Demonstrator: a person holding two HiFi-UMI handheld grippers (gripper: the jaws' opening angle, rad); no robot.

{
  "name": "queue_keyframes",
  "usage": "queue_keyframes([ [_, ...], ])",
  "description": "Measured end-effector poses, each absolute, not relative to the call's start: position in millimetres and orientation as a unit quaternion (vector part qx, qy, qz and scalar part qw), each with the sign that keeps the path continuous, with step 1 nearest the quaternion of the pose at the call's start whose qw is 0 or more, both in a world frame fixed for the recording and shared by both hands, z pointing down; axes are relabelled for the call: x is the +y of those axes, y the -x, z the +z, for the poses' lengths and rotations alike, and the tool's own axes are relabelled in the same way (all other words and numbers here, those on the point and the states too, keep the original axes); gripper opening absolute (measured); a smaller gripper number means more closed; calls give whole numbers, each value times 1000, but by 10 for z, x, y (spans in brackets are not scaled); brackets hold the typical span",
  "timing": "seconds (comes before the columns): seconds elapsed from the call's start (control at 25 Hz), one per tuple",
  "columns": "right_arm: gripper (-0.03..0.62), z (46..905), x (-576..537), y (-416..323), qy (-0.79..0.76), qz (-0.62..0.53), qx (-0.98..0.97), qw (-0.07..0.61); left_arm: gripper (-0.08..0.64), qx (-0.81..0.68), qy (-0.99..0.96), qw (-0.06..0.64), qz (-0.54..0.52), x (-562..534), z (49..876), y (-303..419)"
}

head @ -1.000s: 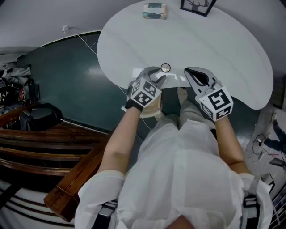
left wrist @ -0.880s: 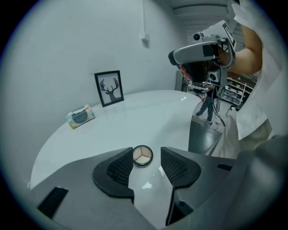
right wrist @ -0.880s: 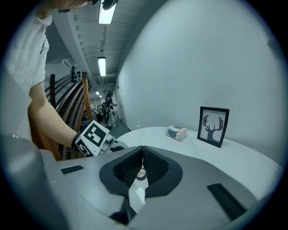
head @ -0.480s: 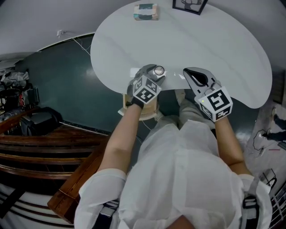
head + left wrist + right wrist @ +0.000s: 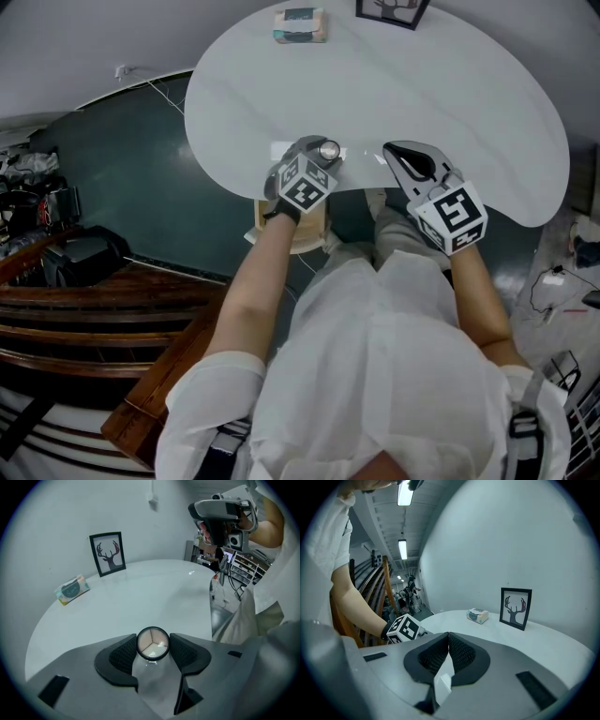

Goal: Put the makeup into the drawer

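The left gripper tilts down onto the near edge of the white table, where the one piece of makeup in sight, a round compact with a clear lid, lies flat. The low angle makes sense: a thin disc on a flat top can only be taken by its rim, so the fingers come in on either side across its width. They have just been closing a little, and now their ribbed pads meet the rim on both sides, pinching the compact while it rests on the table. The right gripper hangs beside it over the same edge, its fingers pressed together with nothing between them. It seems to be waiting, perhaps kept free for the drawer. The compact is not yet in any drawer. A pale wooden shape shows under the table edge below the left hand, but I cannot tell whether that is the drawer. At the far side, well apart from the work, stand one framed deer picture and one small packet, probably just furnishings left out of reach. In count there are two grippers, one compact, one frame and one packet.
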State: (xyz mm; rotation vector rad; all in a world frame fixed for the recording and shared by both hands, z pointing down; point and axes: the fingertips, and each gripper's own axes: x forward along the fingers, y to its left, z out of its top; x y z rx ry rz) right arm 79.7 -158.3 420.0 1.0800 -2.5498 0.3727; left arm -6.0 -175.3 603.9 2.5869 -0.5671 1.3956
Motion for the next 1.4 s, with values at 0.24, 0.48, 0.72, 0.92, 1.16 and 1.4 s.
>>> queue_keyframes([
  [0.24,9,4210,-1602,-794,-380,130,-899,174,232,-189,-861,77,465,-1765,6057,55],
  [0.48,9,4183,-1567,-735,-373,126,-902,179,230,-191,-862,82,462,-1761,6042,51],
  [0.72,9,4173,-1486,-605,-361,122,-906,182,228,-202,-863,81,456,-1630,5981,221],
  [0.92,9,4197,-1401,-397,-343,120,-913,183,227,-214,-861,81,454,-1471,5918,471],
  [1.16,9,4179,-1274,-85,-317,113,-924,182,227,-227,-856,85,457,-1194,5852,819],
  [1.4,9,4197,-1129,176,-297,110,-931,183,227,-237,-849,98,463,-878,5898,1151],
])
